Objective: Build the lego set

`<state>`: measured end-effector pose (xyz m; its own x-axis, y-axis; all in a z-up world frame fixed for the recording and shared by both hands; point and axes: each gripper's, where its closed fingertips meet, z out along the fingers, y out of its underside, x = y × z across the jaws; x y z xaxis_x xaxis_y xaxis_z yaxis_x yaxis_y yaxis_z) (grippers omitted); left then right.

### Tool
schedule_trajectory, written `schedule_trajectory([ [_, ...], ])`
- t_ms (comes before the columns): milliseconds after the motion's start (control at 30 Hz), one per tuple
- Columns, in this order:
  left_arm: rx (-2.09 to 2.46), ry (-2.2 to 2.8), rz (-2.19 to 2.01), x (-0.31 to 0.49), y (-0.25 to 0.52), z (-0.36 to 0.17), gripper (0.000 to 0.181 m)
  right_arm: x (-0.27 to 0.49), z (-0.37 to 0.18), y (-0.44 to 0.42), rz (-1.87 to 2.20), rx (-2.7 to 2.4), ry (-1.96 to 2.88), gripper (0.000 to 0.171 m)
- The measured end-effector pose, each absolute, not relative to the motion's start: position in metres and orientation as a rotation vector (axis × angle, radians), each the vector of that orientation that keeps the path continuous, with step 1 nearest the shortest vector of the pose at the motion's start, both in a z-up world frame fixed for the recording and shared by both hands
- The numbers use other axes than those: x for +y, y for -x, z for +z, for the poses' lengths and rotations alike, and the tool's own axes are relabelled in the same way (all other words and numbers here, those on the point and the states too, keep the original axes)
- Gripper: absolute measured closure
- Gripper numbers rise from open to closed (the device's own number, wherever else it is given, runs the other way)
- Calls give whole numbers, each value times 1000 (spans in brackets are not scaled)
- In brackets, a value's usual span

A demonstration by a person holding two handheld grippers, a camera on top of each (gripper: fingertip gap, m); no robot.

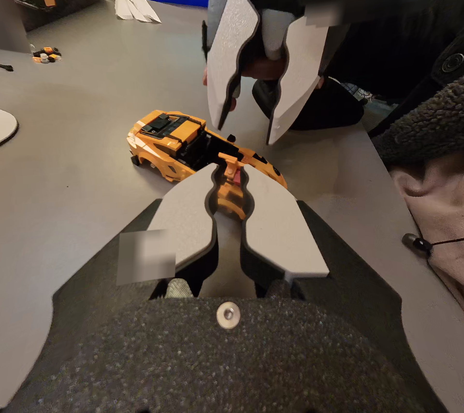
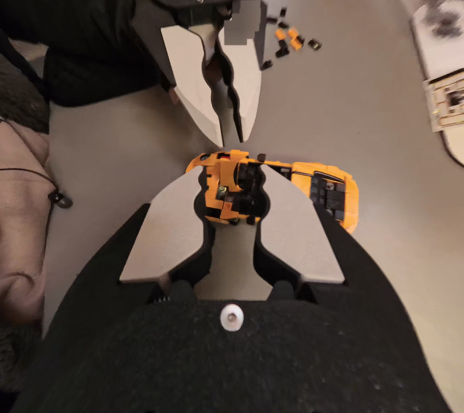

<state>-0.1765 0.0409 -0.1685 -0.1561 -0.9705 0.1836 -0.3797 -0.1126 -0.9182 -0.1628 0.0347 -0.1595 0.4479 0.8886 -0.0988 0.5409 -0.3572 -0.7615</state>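
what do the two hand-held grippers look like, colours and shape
Both match: the left hand-held gripper and right hand-held gripper each have two broad, flat, pale grey fingers with wavy black inner edges, tapering to points. They sit on speckled black bodies with a silver centre screw. The person wears dark sleeves.

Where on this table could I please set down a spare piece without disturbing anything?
Bare table lies left of the orange car, below the loose bricks. It is crowded around the car, where the left gripper and right gripper converge.
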Motion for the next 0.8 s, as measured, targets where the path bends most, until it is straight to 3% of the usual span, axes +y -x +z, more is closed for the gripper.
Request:
schedule_trajectory([
  [133,1512,1519,-1268,48,179,-166,168,40,-154,151,657,-1064,1955,119],
  [467,1513,1544,-1266,49,179,-171,166,27,-174,144,727,-1101,2019,141],
  [800,1563,1501,-1273,39,169,-168,150,32,-194,171,610,-1337,2086,141],
])
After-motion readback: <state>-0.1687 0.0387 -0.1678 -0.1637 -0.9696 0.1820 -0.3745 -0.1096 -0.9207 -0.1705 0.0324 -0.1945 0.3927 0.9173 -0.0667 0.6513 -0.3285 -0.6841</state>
